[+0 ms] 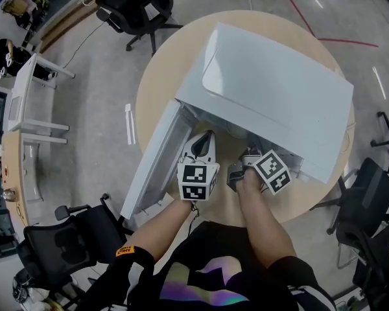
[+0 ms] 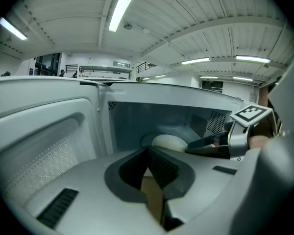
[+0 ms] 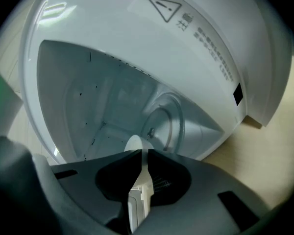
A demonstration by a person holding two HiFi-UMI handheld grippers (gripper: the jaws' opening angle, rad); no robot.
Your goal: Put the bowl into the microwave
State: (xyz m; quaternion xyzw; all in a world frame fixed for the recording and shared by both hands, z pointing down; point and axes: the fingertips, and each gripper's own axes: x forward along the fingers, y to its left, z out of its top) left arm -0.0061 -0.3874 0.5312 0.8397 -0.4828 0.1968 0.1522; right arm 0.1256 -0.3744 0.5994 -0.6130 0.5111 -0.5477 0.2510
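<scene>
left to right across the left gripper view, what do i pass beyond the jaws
open microwave door -> bowl inside the cavity -> right hand-held gripper reaching in from the right

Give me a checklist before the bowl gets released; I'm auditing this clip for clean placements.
1. The microwave door is open: ok, it stands swung wide.
2. The right gripper holds the bowl: ok, its jaws are clamped on the rim.
3. The bowl is inside the cavity: ok, it appears past the opening in the left gripper view.
4. The bowl rests on the turntable: cannot tell, contact is hidden.
5. The left gripper is out of the way: ok, it is shut, empty and in front of the opening.
</scene>
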